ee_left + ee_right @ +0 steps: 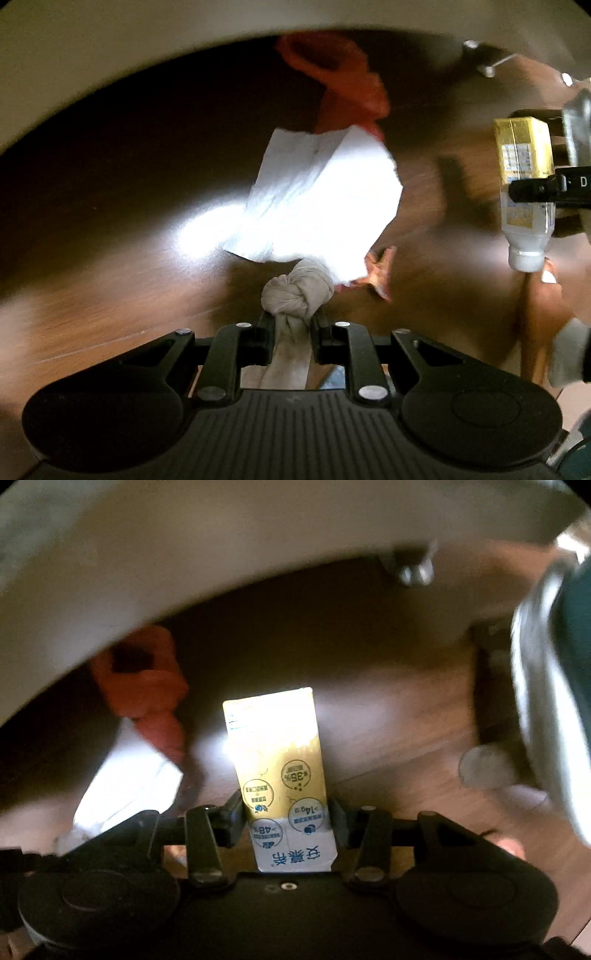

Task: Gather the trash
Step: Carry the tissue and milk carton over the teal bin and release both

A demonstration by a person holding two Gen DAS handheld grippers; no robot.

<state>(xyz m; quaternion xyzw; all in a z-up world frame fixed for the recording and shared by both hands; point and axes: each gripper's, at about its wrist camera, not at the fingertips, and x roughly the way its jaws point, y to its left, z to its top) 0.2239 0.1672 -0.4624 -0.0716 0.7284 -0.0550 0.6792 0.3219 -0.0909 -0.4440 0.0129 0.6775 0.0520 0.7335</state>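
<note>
- A knotted grey cloth (pixel 295 291) is pinched at its neck by the nearly closed left gripper (pixel 291 325), above the wooden floor (pixel 110 295).
- A yellow carton (pixel 280 768) is clamped between the right gripper's (pixel 286 819) widely spread jaws.
- Bright white paper (pixel 321 199) and an orange bag (pixel 340 77) lie just beyond the cloth.
- A clear bottle (pixel 528 229) is seen beside the carton.

Left gripper (pixel 289 325) and right gripper (pixel 286 821) both clamped, pointing down
</note>
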